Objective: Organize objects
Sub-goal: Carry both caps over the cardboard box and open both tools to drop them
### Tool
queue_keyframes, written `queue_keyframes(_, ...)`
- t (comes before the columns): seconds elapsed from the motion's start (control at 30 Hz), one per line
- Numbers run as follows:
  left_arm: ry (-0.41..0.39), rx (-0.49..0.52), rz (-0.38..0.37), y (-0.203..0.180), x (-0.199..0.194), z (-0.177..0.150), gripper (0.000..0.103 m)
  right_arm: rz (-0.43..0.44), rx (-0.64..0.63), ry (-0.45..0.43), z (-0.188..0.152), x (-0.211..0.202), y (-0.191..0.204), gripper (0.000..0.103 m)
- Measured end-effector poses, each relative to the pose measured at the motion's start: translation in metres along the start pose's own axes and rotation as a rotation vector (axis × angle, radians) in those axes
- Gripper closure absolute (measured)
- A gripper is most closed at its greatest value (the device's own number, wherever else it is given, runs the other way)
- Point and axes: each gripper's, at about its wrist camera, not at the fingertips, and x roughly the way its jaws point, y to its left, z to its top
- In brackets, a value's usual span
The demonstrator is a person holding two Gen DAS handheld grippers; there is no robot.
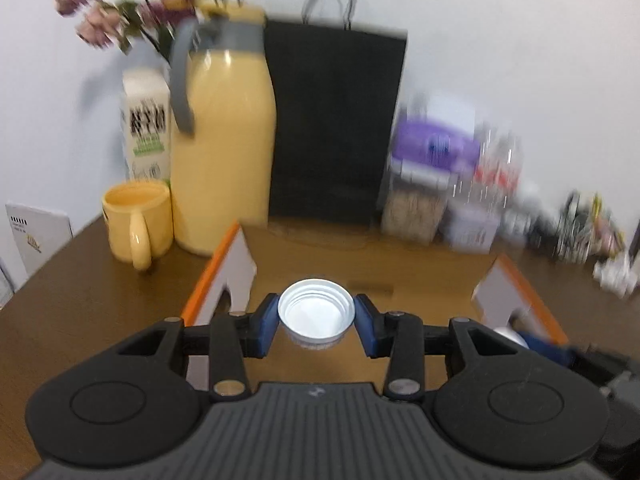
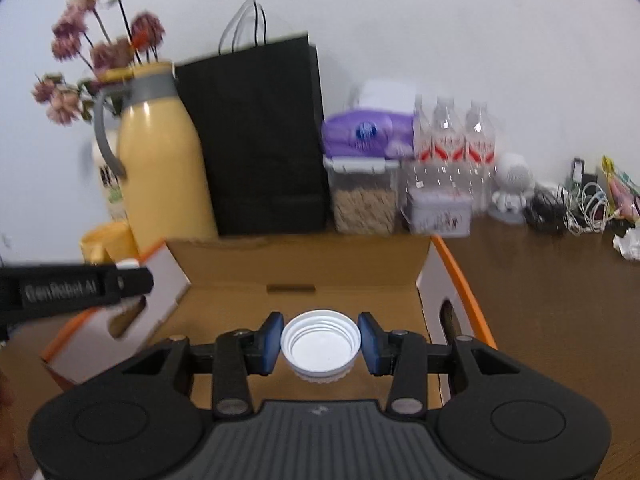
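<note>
box (image 2: 304, 268) open above, flaps (image 2: 444, 280) seemingly flanking

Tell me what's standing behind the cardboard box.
Behind the cardboard box stand a black paper bag, a yellow jug and a lidded container of cereal. The box's back flap hides their bases; what is behind the bag cannot be seen.

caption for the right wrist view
Right gripper holds a white cap over the open box.

R claw (image 2: 320, 345) gripping white cap (image 2: 320, 343), over box (image 2: 304, 268)
</note>
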Motion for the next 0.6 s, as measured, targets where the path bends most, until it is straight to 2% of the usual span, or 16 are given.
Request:
queue_keyframes(0.27, 0.040, 0.026, 0.029, -0.004, 0.008, -0.012, 0.062, -0.040, -0.018, 0.040, -0.006, 0.005, 0.004, 0.063)
queue_keyframes(0.3, 0.039, 0.023, 0.034, -0.004, 0.008, -0.012, 0.058, -0.044, -0.021, 0.039, -0.006, 0.004, 0.004, 0.063)
queue_keyframes(0.33, 0.033, 0.020, 0.039, -0.004, 0.007, -0.012, 0.047, -0.046, -0.024, 0.039, -0.005, 0.004, 0.005, 0.056)
queue_keyframes(0.37, 0.025, 0.016, 0.042, -0.003, 0.006, -0.011, 0.040, -0.049, -0.029, 0.037, -0.006, 0.004, 0.006, 0.045)
queue_keyframes(0.4, 0.008, 0.014, 0.048, -0.003, 0.003, -0.011, 0.026, -0.054, -0.032, 0.035, -0.006, 0.003, 0.006, 0.040)
queue_keyframes(0.43, -0.008, 0.015, 0.054, -0.003, 0.001, -0.011, 0.017, -0.061, -0.038, 0.032, -0.005, 0.002, 0.007, 0.032)
queue_keyframes(0.47, -0.019, 0.017, 0.057, -0.003, -0.001, -0.010, 0.013, -0.065, -0.041, 0.030, -0.005, 0.002, 0.008, 0.028)
queue_keyframes(0.53, -0.043, 0.021, 0.064, -0.004, -0.006, -0.010, 0.000, -0.067, -0.040, 0.026, -0.005, 0.001, 0.007, 0.020)
queue_keyframes(0.6, -0.065, 0.020, 0.069, -0.005, -0.010, -0.010, 0.000, -0.075, -0.038, 0.021, -0.004, 0.000, 0.007, 0.010)
